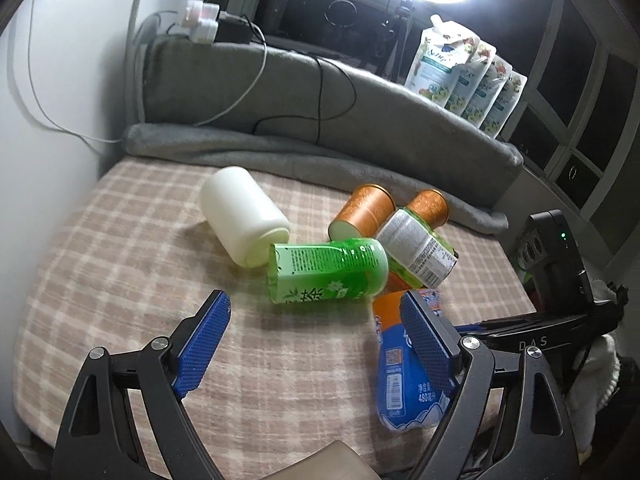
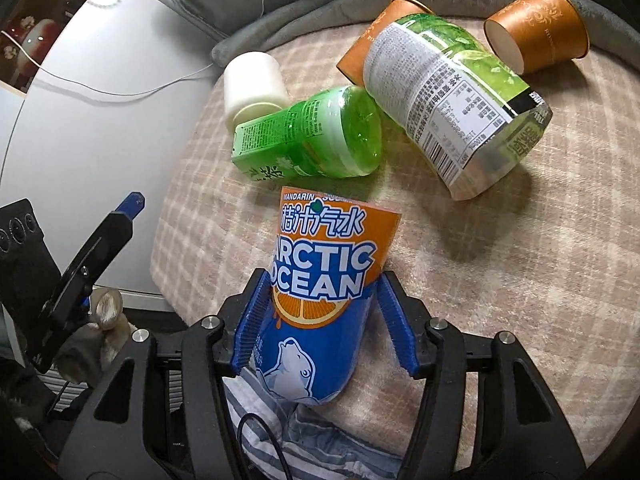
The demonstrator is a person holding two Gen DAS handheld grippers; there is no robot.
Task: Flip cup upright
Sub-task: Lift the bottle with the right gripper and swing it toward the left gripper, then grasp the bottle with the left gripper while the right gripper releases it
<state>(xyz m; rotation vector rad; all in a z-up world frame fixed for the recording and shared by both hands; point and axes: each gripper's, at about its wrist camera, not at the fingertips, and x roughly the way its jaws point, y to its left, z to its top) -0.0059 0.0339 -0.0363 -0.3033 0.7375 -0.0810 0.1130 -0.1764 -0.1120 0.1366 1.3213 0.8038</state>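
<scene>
Several cups lie on their sides on a checked beige blanket (image 1: 120, 248). An orange-and-blue "Arctic Ocean" cup (image 2: 320, 280) lies between the fingers of my right gripper (image 2: 324, 284); the blue pads sit against its sides. It also shows in the left wrist view (image 1: 400, 368). My left gripper (image 1: 316, 312) is open and empty, just in front of a green cup (image 1: 328, 272). A white cup (image 1: 244, 216), a clear green-labelled cup (image 1: 420, 248) and two orange paper cups (image 1: 362, 210) (image 1: 430, 206) lie behind.
A grey rolled blanket (image 1: 320, 152) borders the far edge, with cables and a power strip (image 1: 200, 20) above it. Refill pouches (image 1: 464, 76) stand at the back right. A white wall (image 2: 100, 120) is to the left of the bed.
</scene>
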